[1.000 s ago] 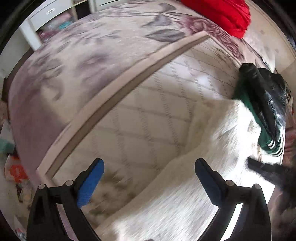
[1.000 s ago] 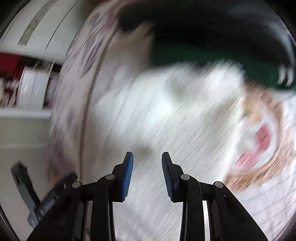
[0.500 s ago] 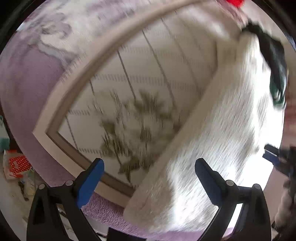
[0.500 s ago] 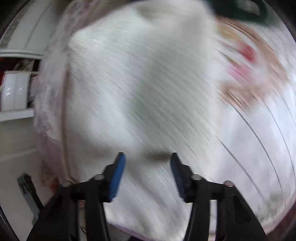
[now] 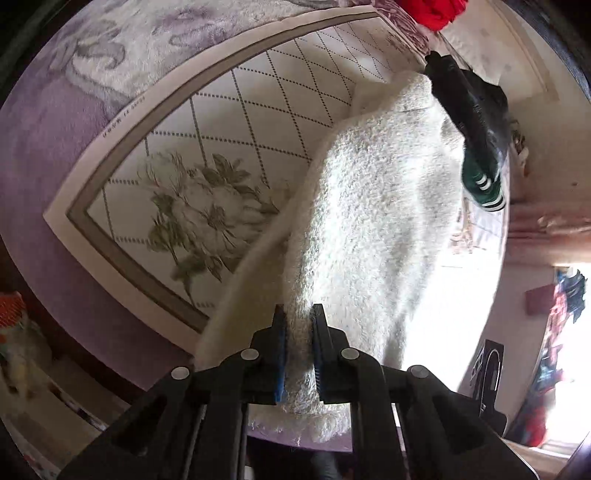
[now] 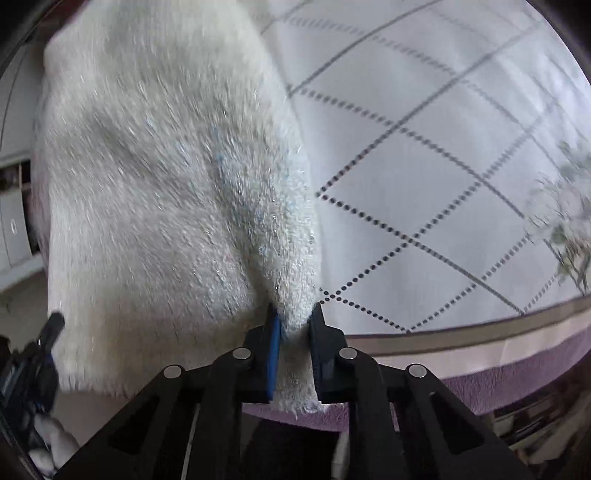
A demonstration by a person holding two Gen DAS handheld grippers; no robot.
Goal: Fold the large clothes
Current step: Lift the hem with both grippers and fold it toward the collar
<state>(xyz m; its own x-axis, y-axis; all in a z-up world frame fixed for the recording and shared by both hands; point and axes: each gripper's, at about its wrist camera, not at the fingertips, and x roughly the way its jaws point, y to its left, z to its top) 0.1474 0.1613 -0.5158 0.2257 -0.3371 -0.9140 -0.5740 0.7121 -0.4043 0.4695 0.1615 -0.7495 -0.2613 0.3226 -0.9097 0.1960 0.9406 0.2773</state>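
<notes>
A fluffy white garment (image 5: 373, 206) lies on a white quilted mat (image 5: 236, 122) with a diamond pattern, near the bed's front edge. My left gripper (image 5: 298, 328) is shut on the garment's near edge. In the right wrist view the same white garment (image 6: 155, 177) fills the left half, and my right gripper (image 6: 293, 328) is shut on its near right corner. The garment's far end lies against a black and green garment (image 5: 476, 133).
The mat covers a purple floral blanket (image 5: 55, 122). A red cloth (image 5: 436, 11) lies at the far end. The bed's front edge (image 6: 498, 373) drops off just under both grippers. The left gripper (image 6: 29, 365) shows at the left edge of the right wrist view.
Both grippers have come down to the garment's near edge and closed on it. One second ago both were open above the garment.
</notes>
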